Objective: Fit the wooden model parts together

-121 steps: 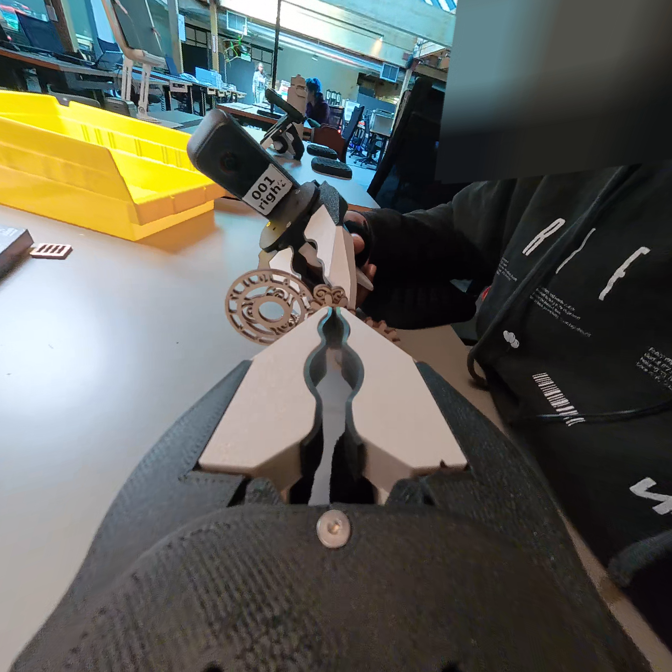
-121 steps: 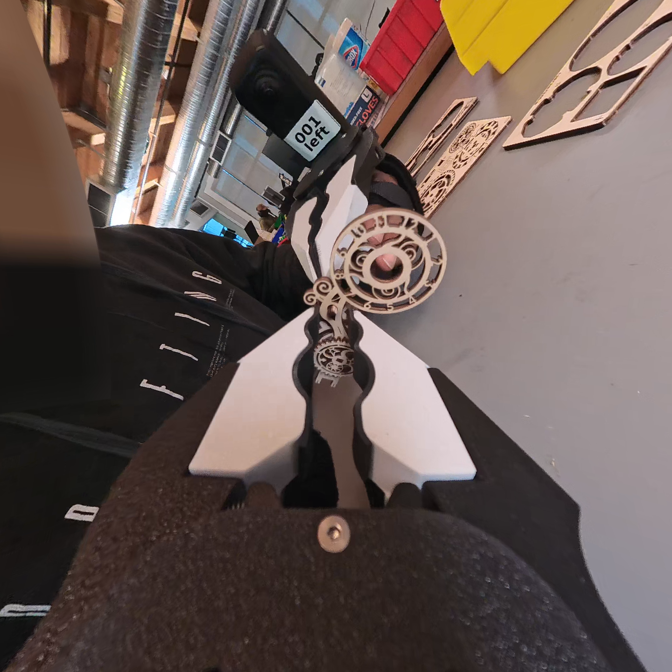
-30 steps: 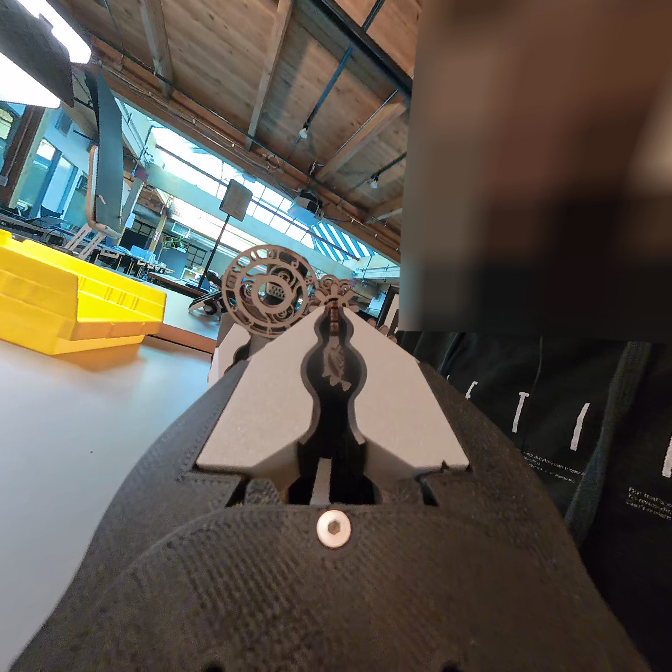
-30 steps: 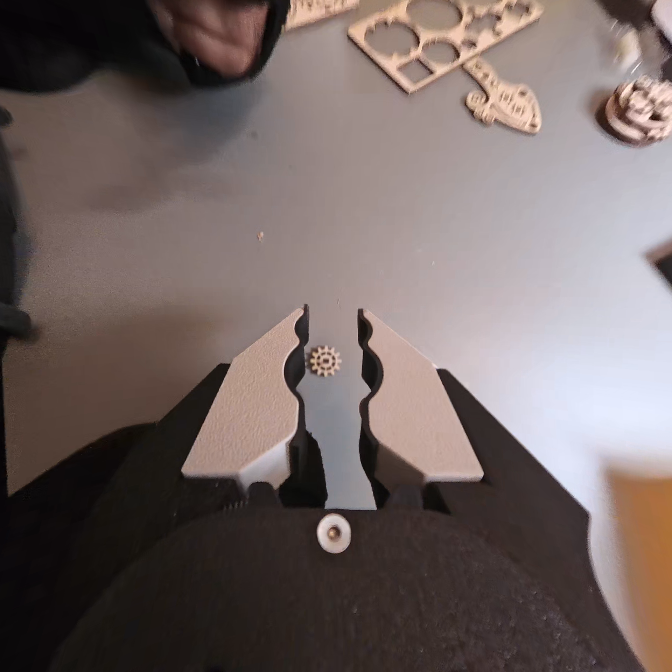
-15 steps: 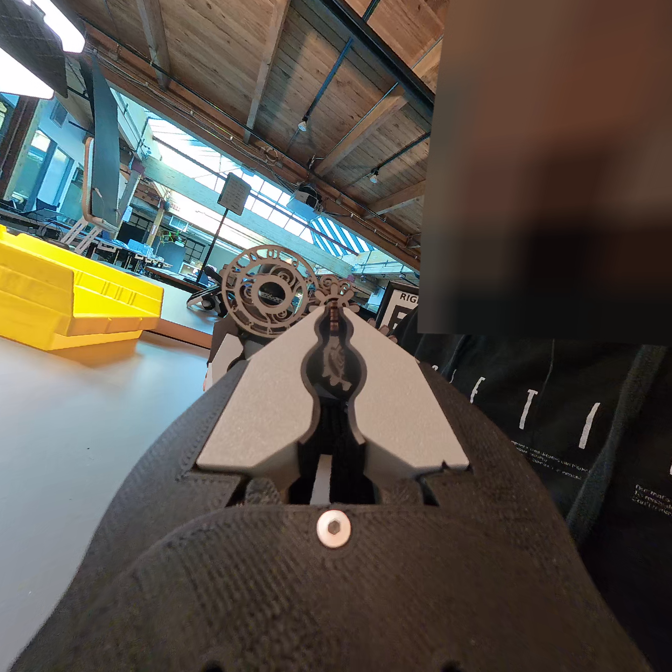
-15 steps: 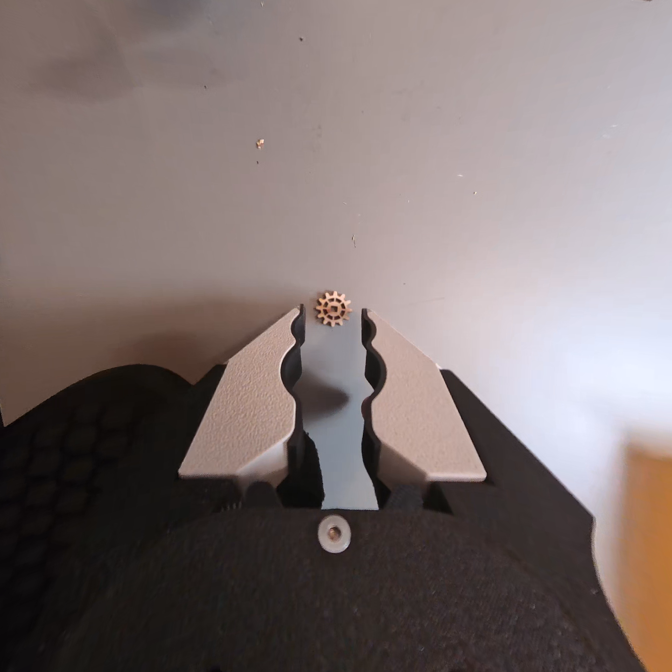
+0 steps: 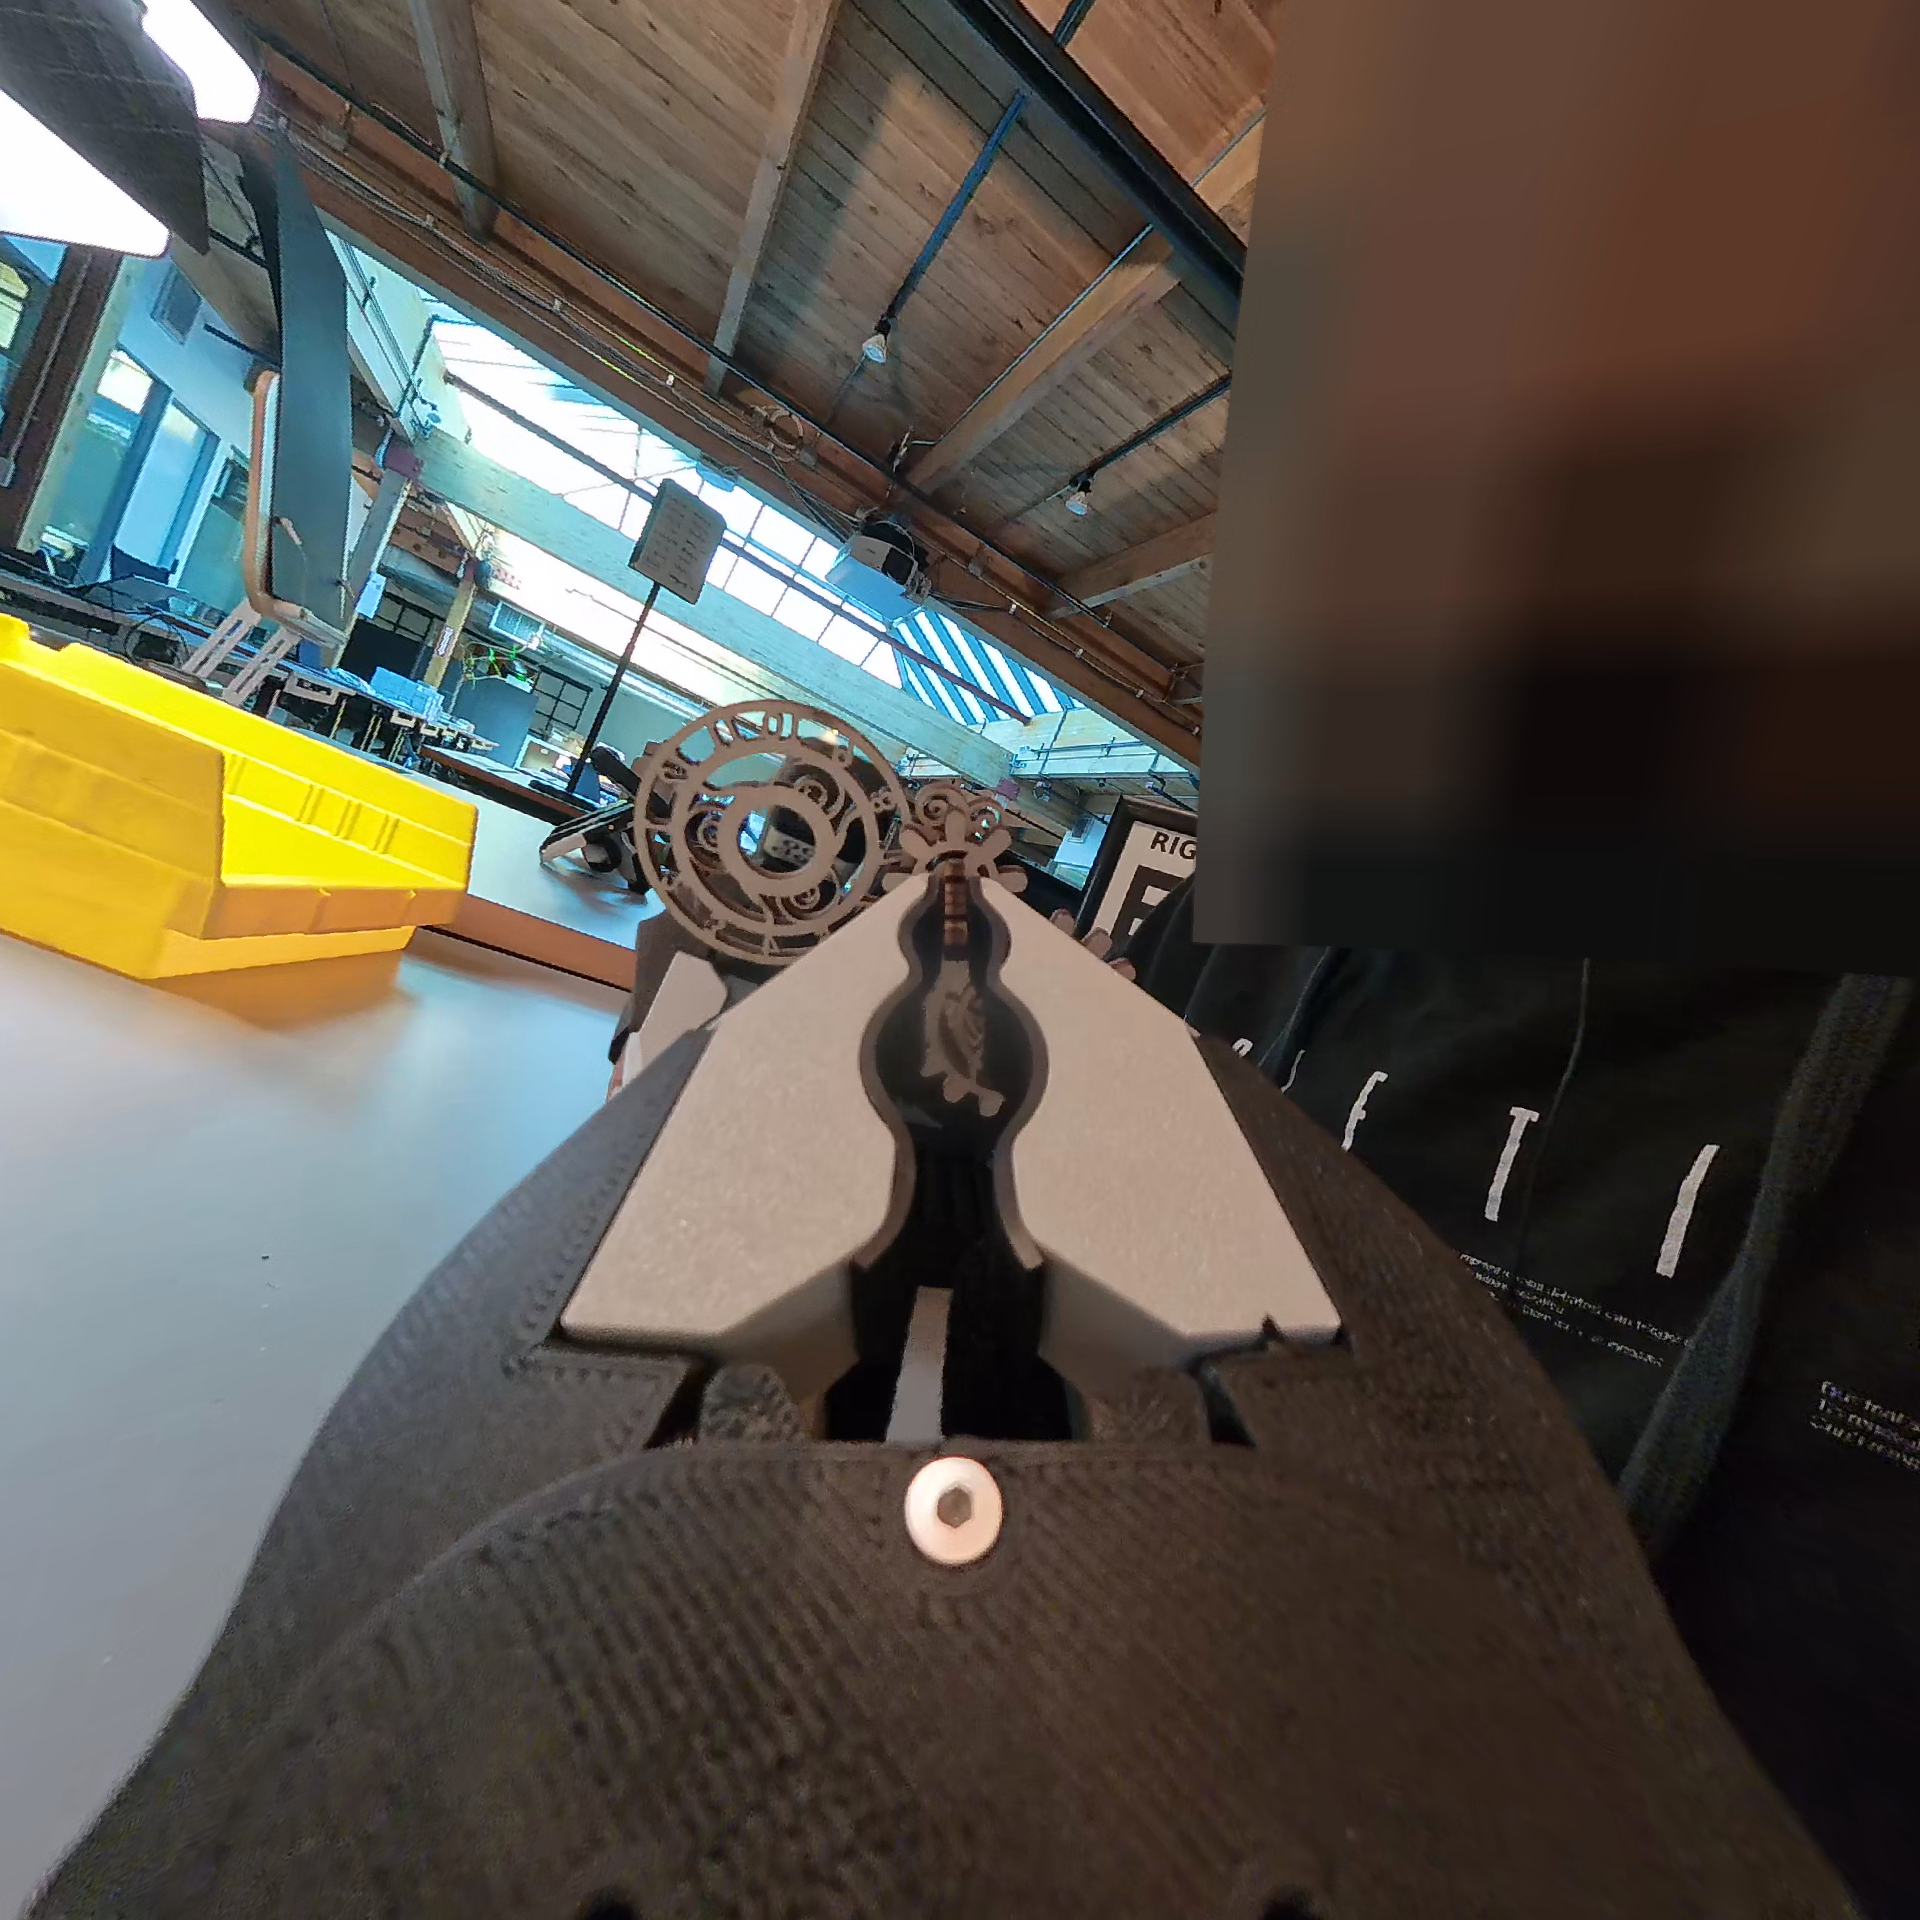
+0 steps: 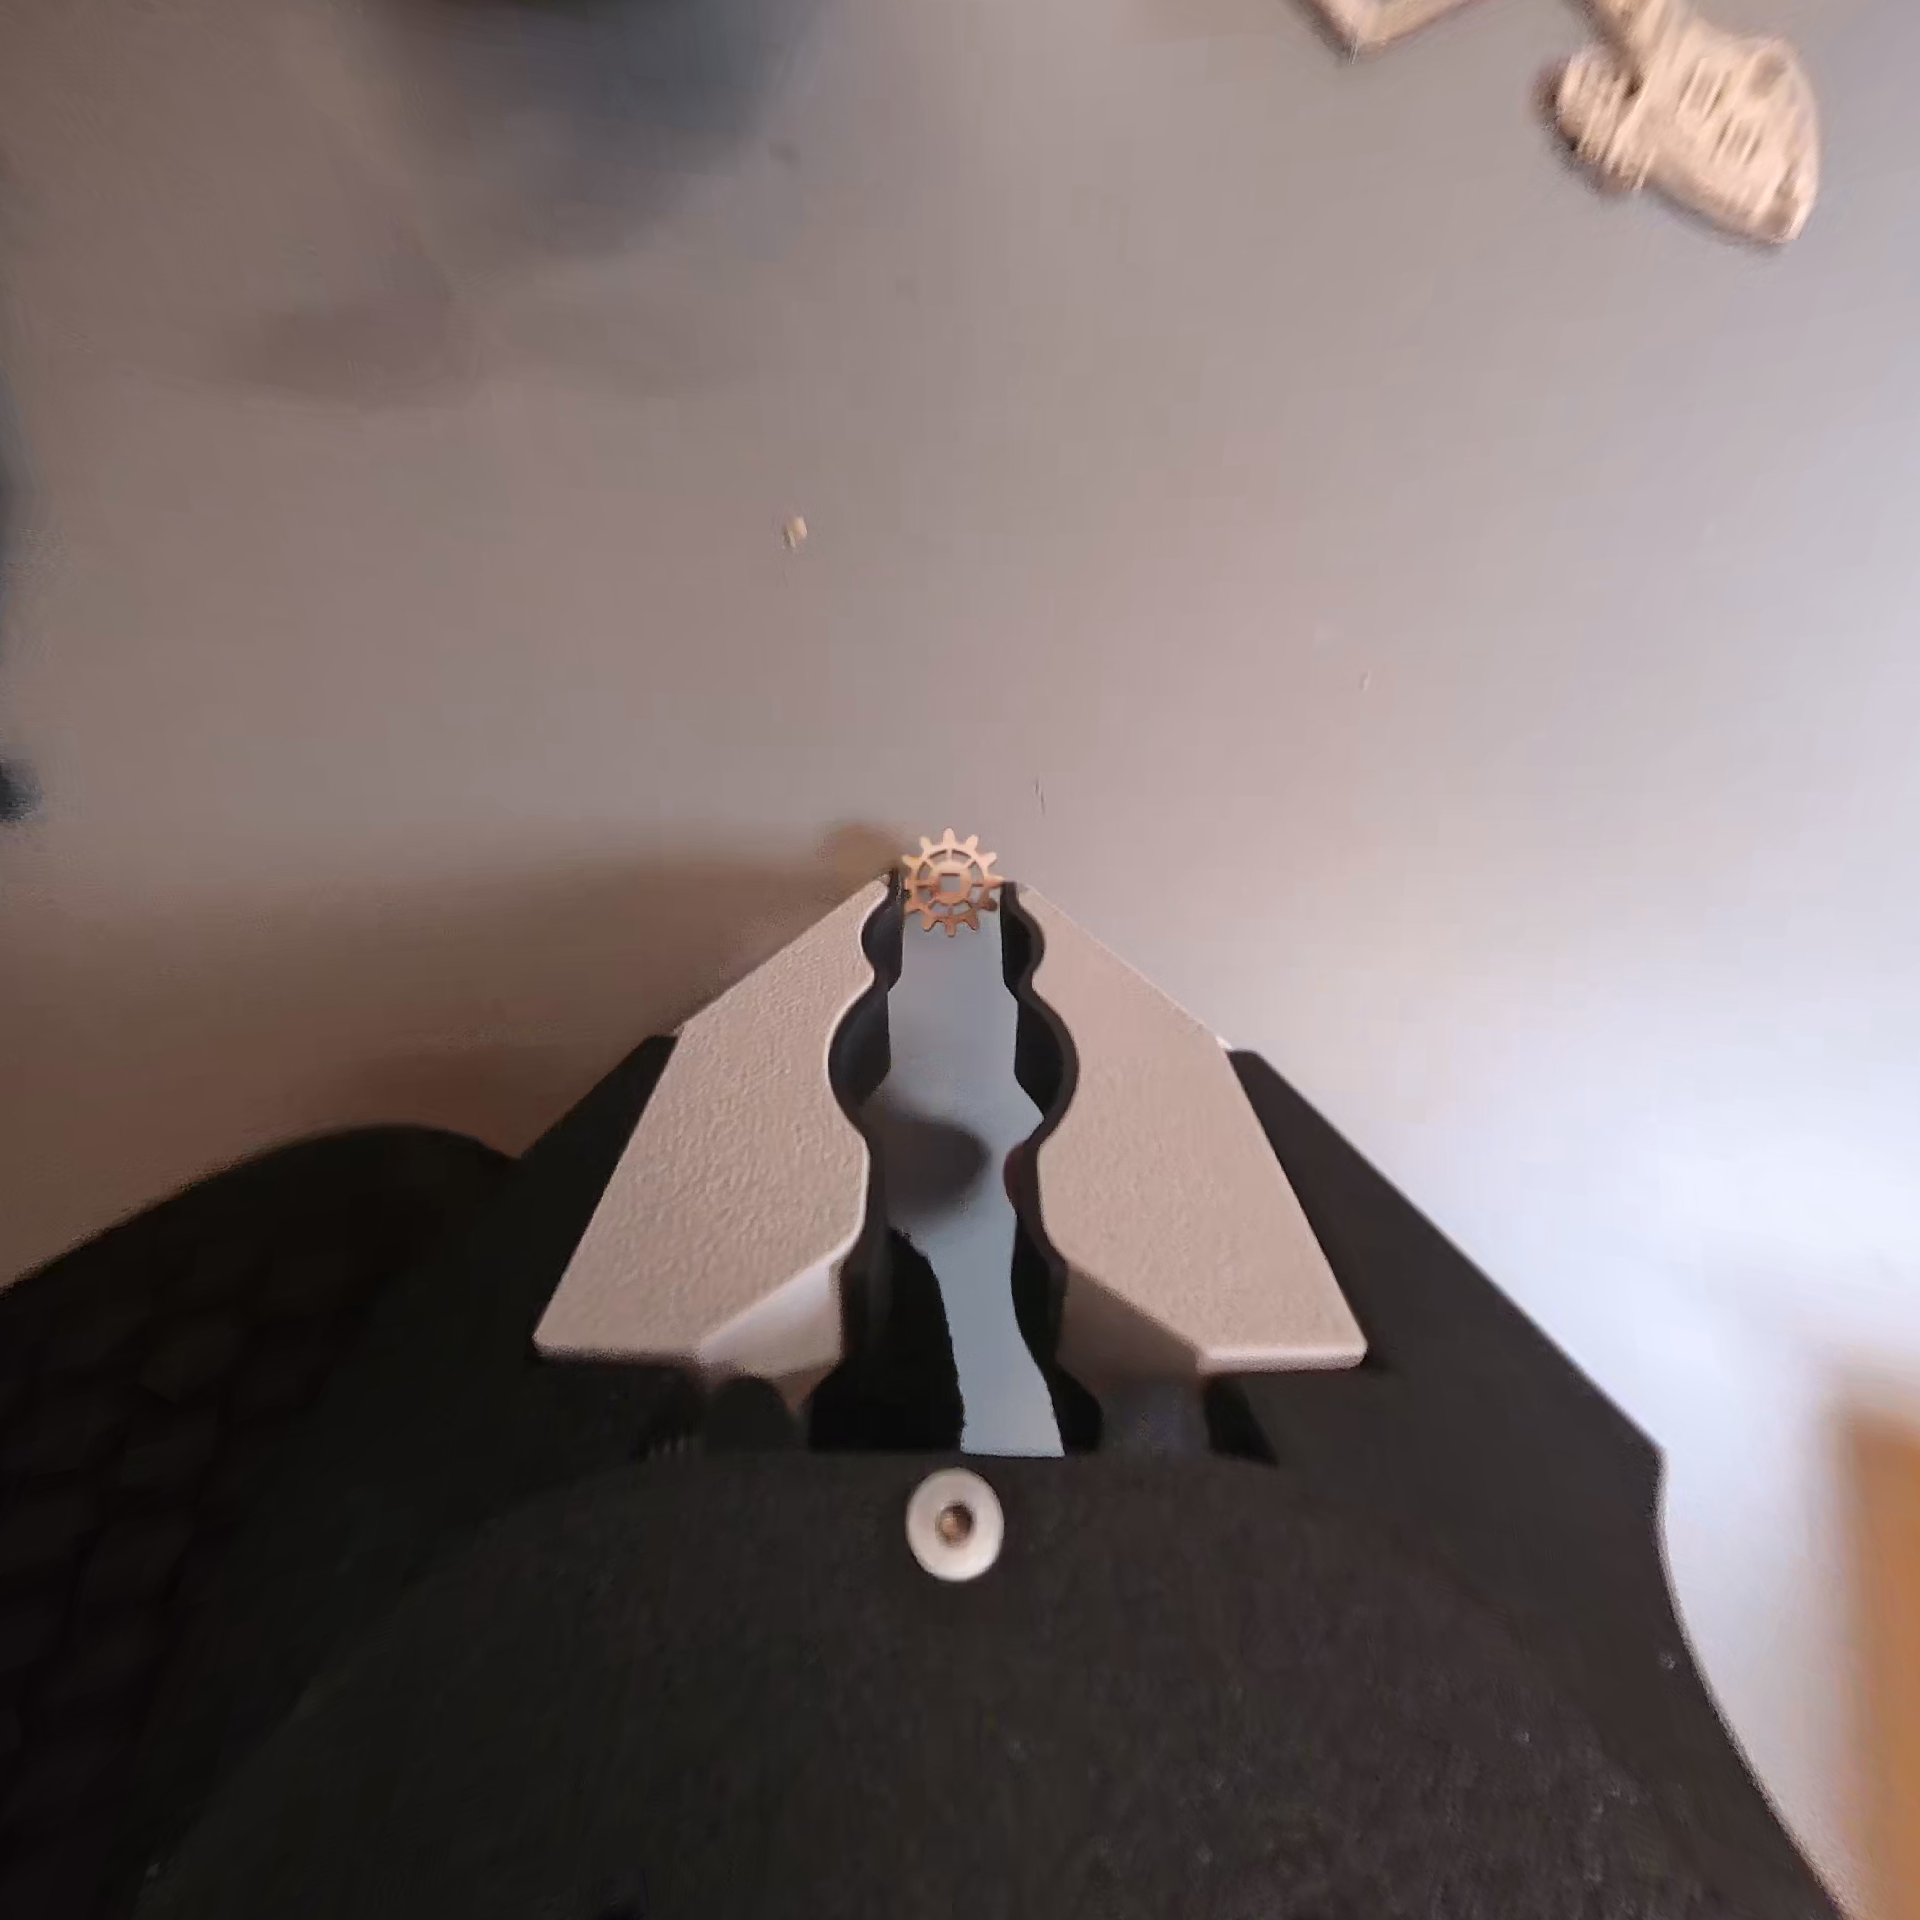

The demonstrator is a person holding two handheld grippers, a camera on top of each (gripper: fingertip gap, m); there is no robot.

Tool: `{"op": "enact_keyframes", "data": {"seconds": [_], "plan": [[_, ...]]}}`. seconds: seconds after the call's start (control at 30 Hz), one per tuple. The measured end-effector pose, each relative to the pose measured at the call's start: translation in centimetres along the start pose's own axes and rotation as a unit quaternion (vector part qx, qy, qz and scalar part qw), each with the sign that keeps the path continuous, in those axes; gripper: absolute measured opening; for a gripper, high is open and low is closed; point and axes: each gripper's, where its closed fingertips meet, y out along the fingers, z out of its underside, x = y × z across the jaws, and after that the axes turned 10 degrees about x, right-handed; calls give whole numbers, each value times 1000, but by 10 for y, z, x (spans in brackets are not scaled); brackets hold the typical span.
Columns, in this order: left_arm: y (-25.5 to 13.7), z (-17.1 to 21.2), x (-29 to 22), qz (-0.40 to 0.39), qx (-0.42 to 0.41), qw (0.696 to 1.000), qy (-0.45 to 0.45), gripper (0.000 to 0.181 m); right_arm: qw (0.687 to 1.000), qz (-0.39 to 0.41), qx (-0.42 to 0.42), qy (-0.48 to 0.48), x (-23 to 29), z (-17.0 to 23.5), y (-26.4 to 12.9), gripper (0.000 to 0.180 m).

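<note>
Your left gripper [image 7: 954, 883] pinched the dial part [image 7: 764, 842], bin [image 7: 208, 831] far left on table [image 7: 208, 1195]. Small gear [image 8: 950, 884] sat btwn your right gripper [image 8: 951, 899] tips; carved piece [image 8: 1683, 125] lay beyond, upper right.

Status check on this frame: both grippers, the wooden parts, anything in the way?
Left gripper shut on ornate dial piece, held up. Right gripper pinching small gear at fingertips over grey table. Nothing in the way.

Each tool has pale grey, wavy-edged fingers [image 7: 748, 1132] set in a black textured housing, a silver screw [image 7: 953, 1509] just behind them; right of the left tool [image 7: 953, 894], a black hoodie [image 7: 1662, 1195] with white print
</note>
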Motion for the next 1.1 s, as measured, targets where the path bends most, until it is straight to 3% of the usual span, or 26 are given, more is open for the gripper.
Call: {"op": "enact_keyframes", "data": {"seconds": [0.13,0.3,0.43,0.67,1.1], "plan": [[0,1,3,-3,-1,1000,-4,1,986,18,-163,-13,6,-51,-24,16],[-2,2,9,-10,-2,1000,-26,1,938,51,-340,-44,11,-108,-66,16],[-3,-1,8,1,-16,999,-44,2,918,63,-384,-83,16,-139,-84,16],[-5,-9,4,28,-49,996,-64,1,896,15,-429,-114,27,-181,-91,15],[-3,-8,1,34,-43,997,-56,1,896,-18,-434,-85,20,-189,-76,15]]}}
